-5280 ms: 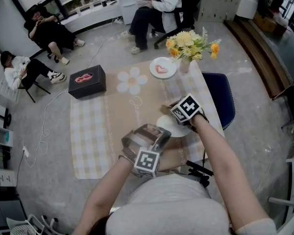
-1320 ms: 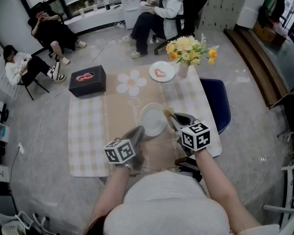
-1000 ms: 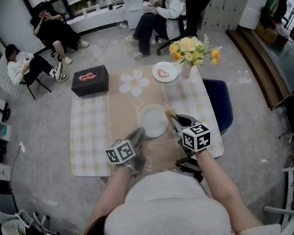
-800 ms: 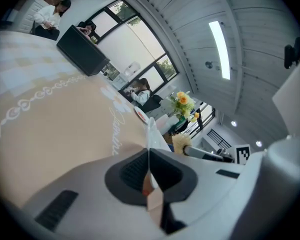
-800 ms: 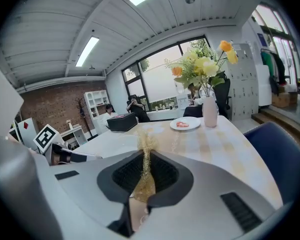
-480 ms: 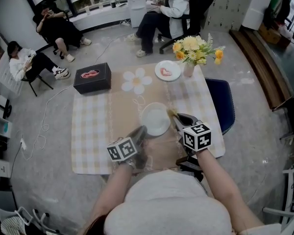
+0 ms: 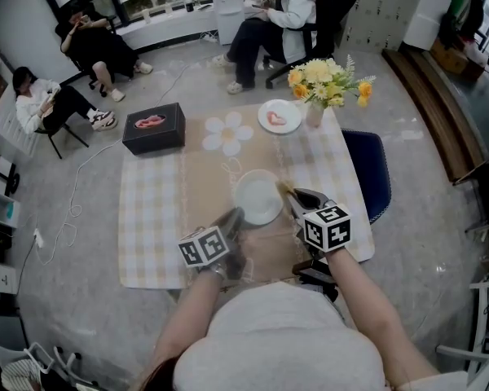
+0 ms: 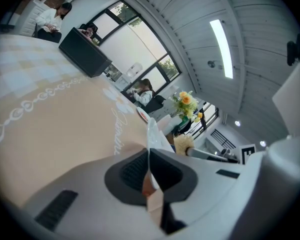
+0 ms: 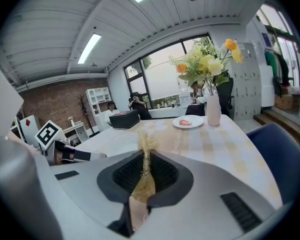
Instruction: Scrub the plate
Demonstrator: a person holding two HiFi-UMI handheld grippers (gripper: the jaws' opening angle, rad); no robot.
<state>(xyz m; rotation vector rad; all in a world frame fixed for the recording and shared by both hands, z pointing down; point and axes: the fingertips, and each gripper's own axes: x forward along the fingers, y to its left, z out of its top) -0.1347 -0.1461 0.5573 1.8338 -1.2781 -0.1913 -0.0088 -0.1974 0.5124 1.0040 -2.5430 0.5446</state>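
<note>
A white plate (image 7: 257,195) sits mid-table on the beige runner. My left gripper (image 7: 235,216) is at the plate's near-left rim. In the left gripper view its jaws are shut on the thin white rim (image 8: 151,134). My right gripper (image 7: 292,196) is just right of the plate, shut on a straw-coloured scrub brush (image 7: 283,188). In the right gripper view the brush (image 9: 145,159) stands up between the jaws. The brush head (image 8: 183,144) hangs close beside the plate's edge. I cannot tell whether it touches.
A small plate with pink food (image 7: 279,116) and a vase of yellow flowers (image 7: 314,112) stand at the table's far end. A black box (image 7: 154,128) sits on the far left corner, and a blue chair (image 7: 367,173) is at the right. People sit beyond the table.
Since the earliest frame the plate has gone from the table's right side to the middle, with both grippers moved beside it. Over the last second nothing has visibly moved.
</note>
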